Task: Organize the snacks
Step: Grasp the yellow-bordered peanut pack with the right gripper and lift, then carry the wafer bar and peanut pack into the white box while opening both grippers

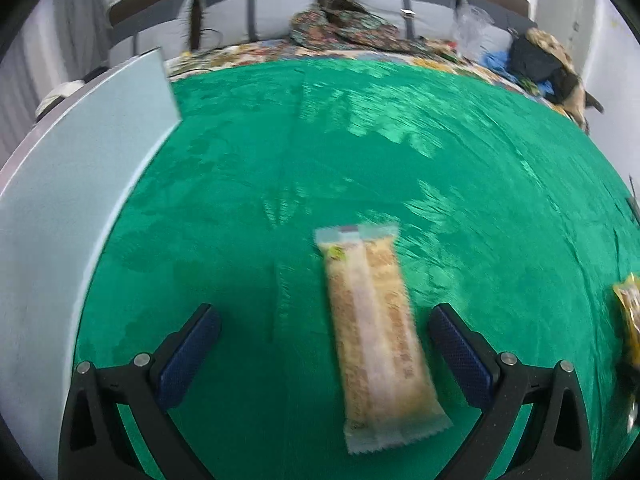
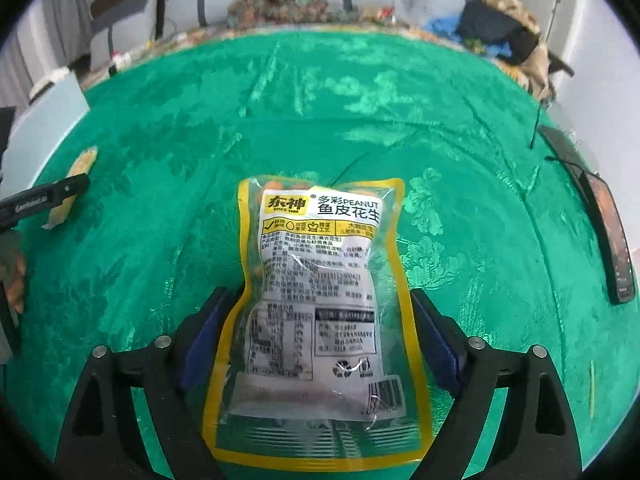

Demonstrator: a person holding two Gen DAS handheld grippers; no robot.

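Your left gripper (image 1: 324, 344) hangs with its fingers spread wide, touching nothing; the snack bar (image 1: 374, 338) lies on the green cloth (image 1: 360, 140) between them, nearer one finger. Centre over it before you close. Your right gripper (image 2: 320, 336) has its fingers apart, flanking the peanut bag (image 2: 318, 300), which lies flat; I judge it released. Only the left view shows the pale board (image 1: 80, 184) fully; only the right shows the phone (image 2: 608, 232).

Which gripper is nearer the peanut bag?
Right. The right gripper straddles the peanut bag, open pads at its sides. The left gripper is over the wrapped snack bar, the bag off to its right.
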